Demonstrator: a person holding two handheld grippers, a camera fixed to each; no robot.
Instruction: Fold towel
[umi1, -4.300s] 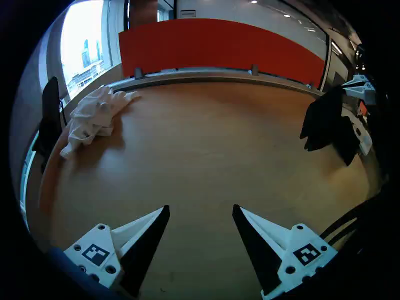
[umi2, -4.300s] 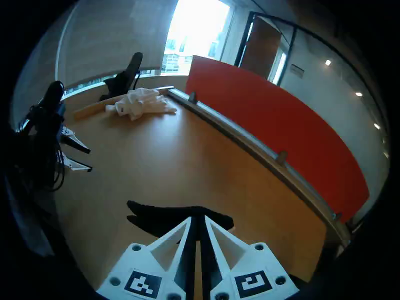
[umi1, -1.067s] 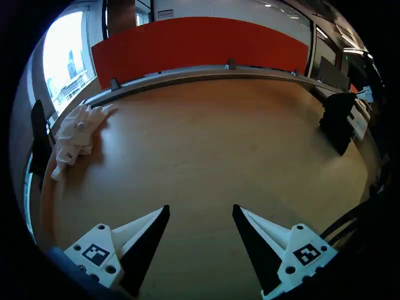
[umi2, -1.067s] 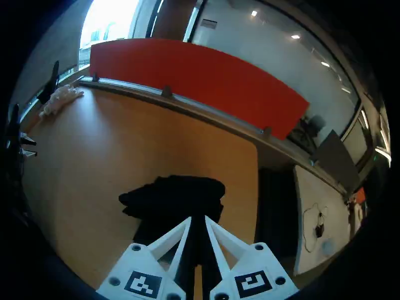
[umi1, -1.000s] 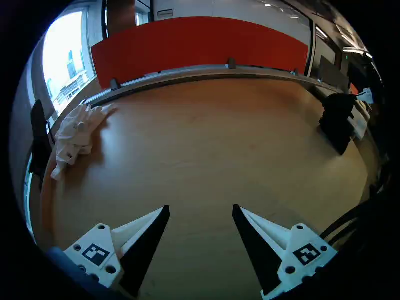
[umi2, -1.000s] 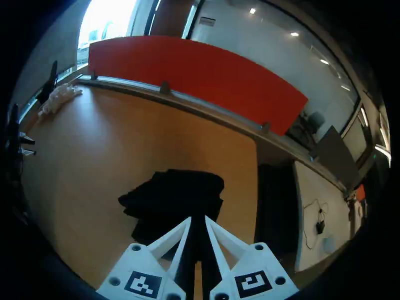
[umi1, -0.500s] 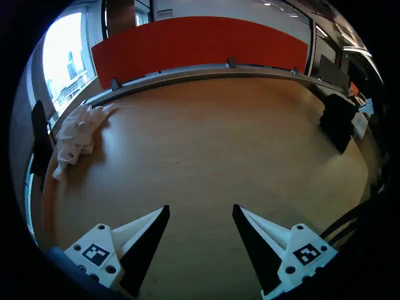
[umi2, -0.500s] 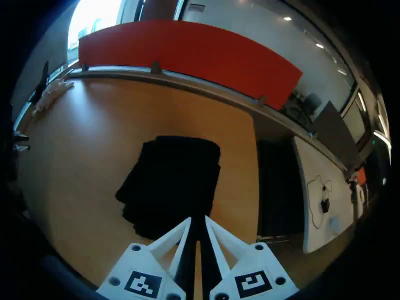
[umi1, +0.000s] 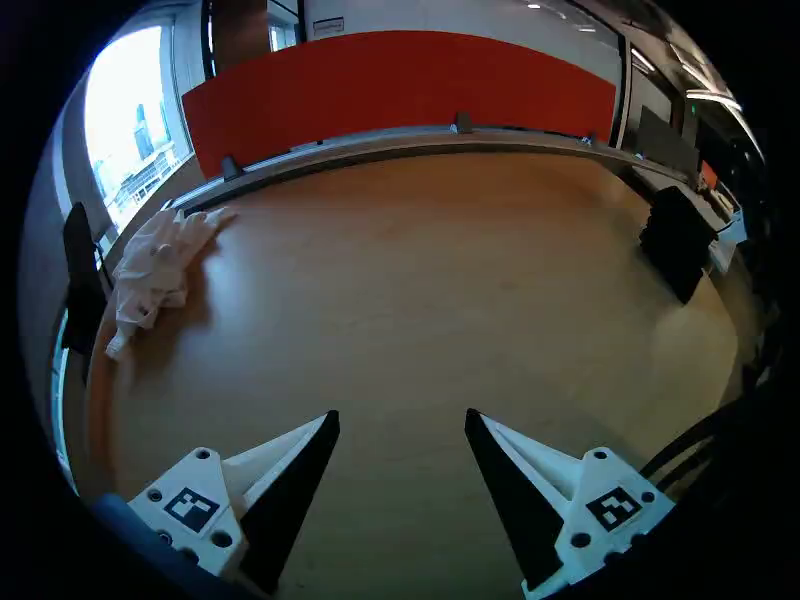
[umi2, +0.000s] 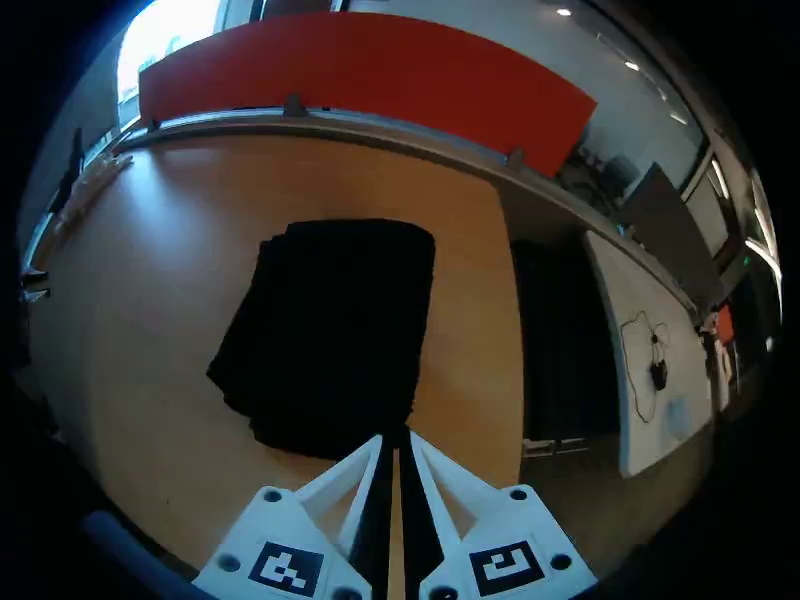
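A black towel (umi2: 330, 330) lies spread nearly flat on the wooden table (umi2: 140, 300), close to the table's right edge. My right gripper (umi2: 397, 437) is shut on its near edge, with the fingers pinched together over the cloth. In the left gripper view the same towel (umi1: 678, 240) is a dark shape at the far right of the table (umi1: 420, 290). My left gripper (umi1: 401, 414) is open above bare wood and holds nothing.
A crumpled white cloth (umi1: 150, 275) lies at the table's far left; in the right gripper view the white cloth (umi2: 85, 190) is small. A red partition (umi1: 400, 85) runs along the back edge. A dark chair (umi1: 80, 290) stands left. A white desk with cables (umi2: 660, 380) stands right.
The right gripper has risen and tipped down over the black towel, which went from a hanging bunch to lying spread on the table. The left gripper stayed nearly still and open.
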